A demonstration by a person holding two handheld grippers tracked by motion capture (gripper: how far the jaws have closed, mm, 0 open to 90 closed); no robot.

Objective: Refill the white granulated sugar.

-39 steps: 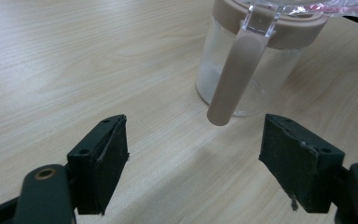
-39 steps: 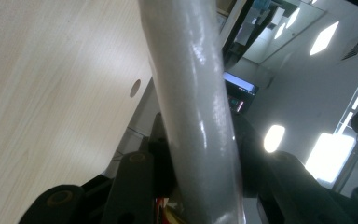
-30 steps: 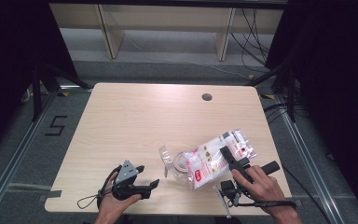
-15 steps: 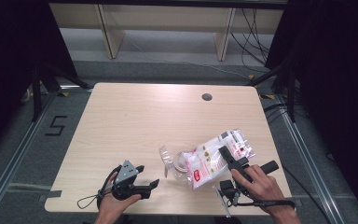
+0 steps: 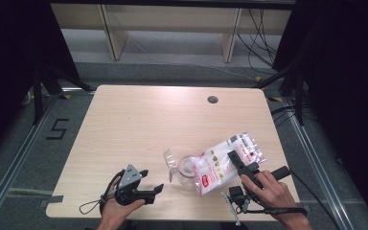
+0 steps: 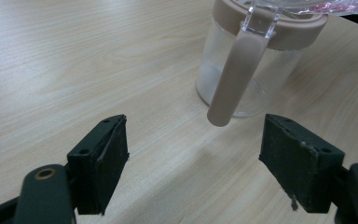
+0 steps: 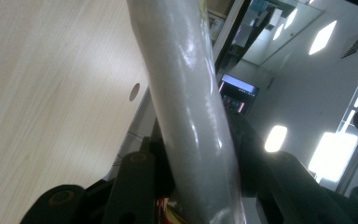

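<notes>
1. Near the front right corner of the counter [image 5: 124, 120], the right tool [image 5: 234, 160] is pinching a white plastic bag [image 5: 220, 163] and holding it tipped over a clear jar [image 6: 242, 79] with a tan lid and handle.
2. My read: pouring is either underway or about to start. The jar looks mostly empty apart from a faint whitish layer low down, so most of the job is left. Can't tell whether the bag is open at its mouth.
3. Jar stands upright just left of the bag, close to the front edge, with the bag touching or overhanging its top.
4. Left tool [image 5: 148, 184] rests near the front edge, left of the jar, jaws spread wide with nothing between them, pointing at the jar handle.
5. Right hand [image 5: 268, 191] comes in from the front edge, angled up and leftward.
</notes>
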